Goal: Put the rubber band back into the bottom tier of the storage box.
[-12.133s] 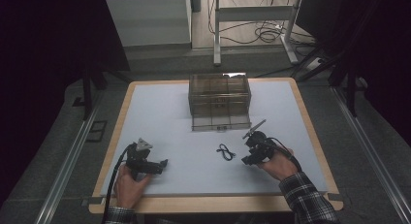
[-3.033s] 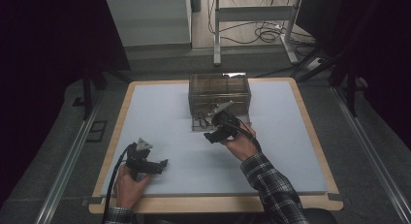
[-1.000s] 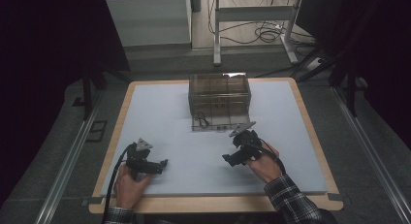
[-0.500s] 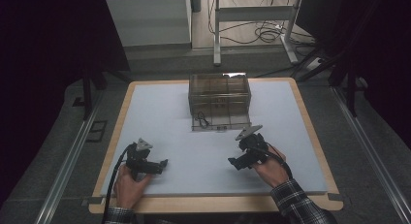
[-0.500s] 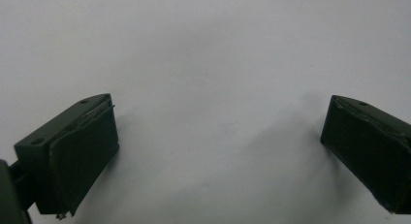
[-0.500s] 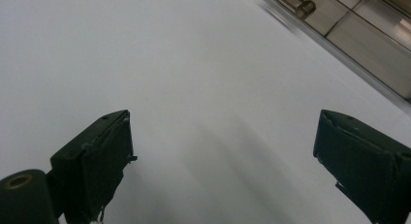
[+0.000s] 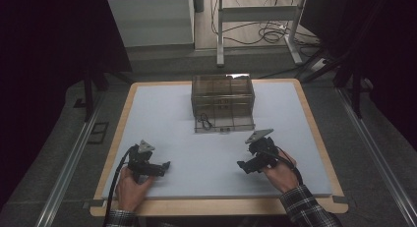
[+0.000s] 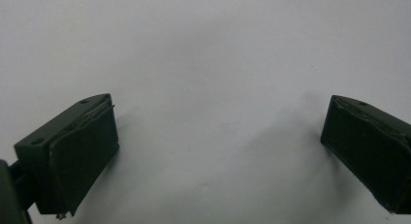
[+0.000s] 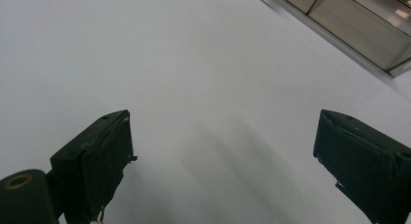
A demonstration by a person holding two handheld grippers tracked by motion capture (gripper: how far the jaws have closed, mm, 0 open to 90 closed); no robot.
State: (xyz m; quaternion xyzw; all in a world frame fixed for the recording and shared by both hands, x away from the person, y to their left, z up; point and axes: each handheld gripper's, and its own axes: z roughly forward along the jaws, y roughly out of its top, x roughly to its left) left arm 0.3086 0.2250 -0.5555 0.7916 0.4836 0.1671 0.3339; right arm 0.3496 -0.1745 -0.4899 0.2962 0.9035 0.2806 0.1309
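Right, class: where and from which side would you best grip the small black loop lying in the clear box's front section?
Come straight down from above with the right gripper, jaws open, and pinch the black loop across its thin strand. It lies flat in the clear box, whose low walls probably block a sideways approach.
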